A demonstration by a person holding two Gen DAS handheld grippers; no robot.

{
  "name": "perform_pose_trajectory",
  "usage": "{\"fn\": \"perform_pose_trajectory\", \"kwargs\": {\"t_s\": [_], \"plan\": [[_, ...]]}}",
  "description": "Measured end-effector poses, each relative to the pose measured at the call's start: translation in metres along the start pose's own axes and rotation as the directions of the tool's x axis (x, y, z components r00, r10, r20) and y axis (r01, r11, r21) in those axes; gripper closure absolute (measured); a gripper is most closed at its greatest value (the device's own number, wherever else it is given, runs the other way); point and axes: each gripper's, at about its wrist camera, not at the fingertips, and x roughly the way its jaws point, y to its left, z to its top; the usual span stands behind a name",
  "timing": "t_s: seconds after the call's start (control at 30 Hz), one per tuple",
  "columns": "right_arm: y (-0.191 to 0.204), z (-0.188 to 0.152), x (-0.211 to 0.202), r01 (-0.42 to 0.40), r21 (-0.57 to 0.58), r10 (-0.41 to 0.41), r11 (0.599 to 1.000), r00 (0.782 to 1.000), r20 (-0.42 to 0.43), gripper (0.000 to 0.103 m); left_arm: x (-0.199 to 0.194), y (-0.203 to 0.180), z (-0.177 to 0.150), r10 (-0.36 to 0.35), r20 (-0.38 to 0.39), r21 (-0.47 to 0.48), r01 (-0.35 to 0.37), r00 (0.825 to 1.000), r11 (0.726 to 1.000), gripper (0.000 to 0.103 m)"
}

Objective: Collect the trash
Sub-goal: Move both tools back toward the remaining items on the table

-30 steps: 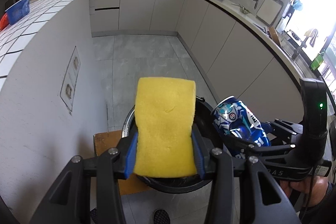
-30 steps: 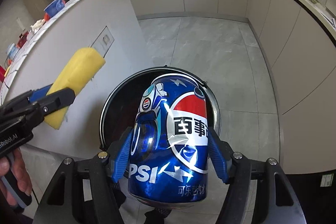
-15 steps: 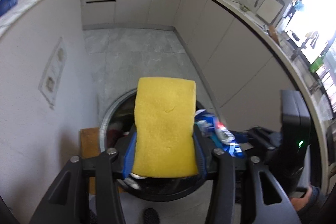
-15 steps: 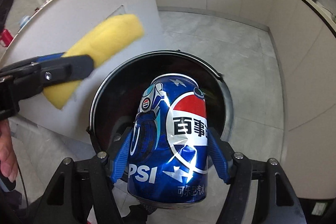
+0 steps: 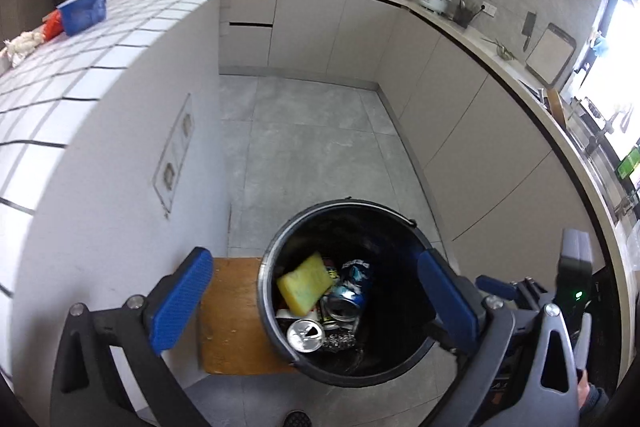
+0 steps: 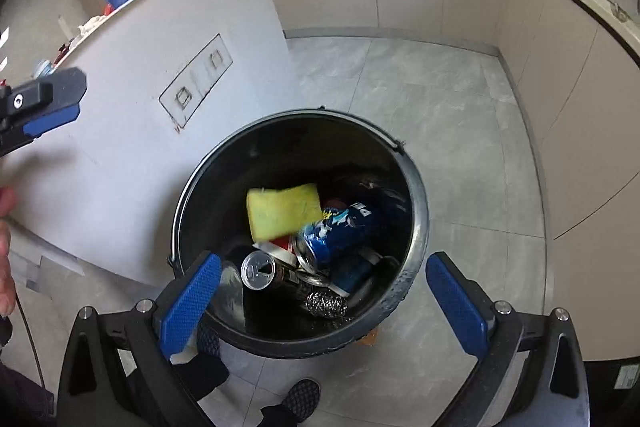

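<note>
I've just let both jaws spread wide, and the left gripper (image 5: 312,299) and right gripper (image 6: 320,295) are empty. The yellow sponge (image 6: 282,211) and blue Pepsi can (image 6: 340,231) lie in the black bin (image 6: 416,227), mid-frame. Drop done; next I'd lift away for more trash.

Bin (image 6: 416,227): glossy black, metal rim. Sponge (image 6: 284,211): porous yellow foam. Can (image 6: 340,231): shiny blue metal. Scourer (image 6: 326,303): steel wire. Floor (image 6: 460,107): matt grey tile.
</note>
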Motion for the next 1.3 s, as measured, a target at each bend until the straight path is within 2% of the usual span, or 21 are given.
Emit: {"fn": "perform_pose_trajectory", "kwargs": {"t_s": [0.37, 0.53, 0.97, 1.3], "plan": [[0.014, 0.02, -0.043, 0.057, 0.009, -0.057, 0.998, 0.998, 0.014, 0.0, -0.034, 0.012, 0.006, 0.05, 0.039, 0.024, -0.051, 0.998, 0.998, 0.0], [0.03, 0.032, -0.063, 0.044, 0.022, -0.045, 0.999, 0.998, 0.036, 0.0, -0.053, 0.028, 0.005, 0.083, 0.06, 0.021, -0.084, 0.995, 0.996, 0.0], [0.072, 0.055, -0.089, 0.046, -0.013, -0.044, 0.999, 0.996, 0.08, 0.0, -0.079, 0.062, -0.001, 0.114, 0.083, -0.038, -0.111, 0.99, 0.993, 0.0], [0.111, 0.085, -0.103, 0.033, -0.059, -0.025, 0.998, 0.992, 0.126, 0.0, -0.105, 0.104, 0.011, 0.16, 0.12, -0.083, -0.151, 0.98, 0.985, 0.0]]}}
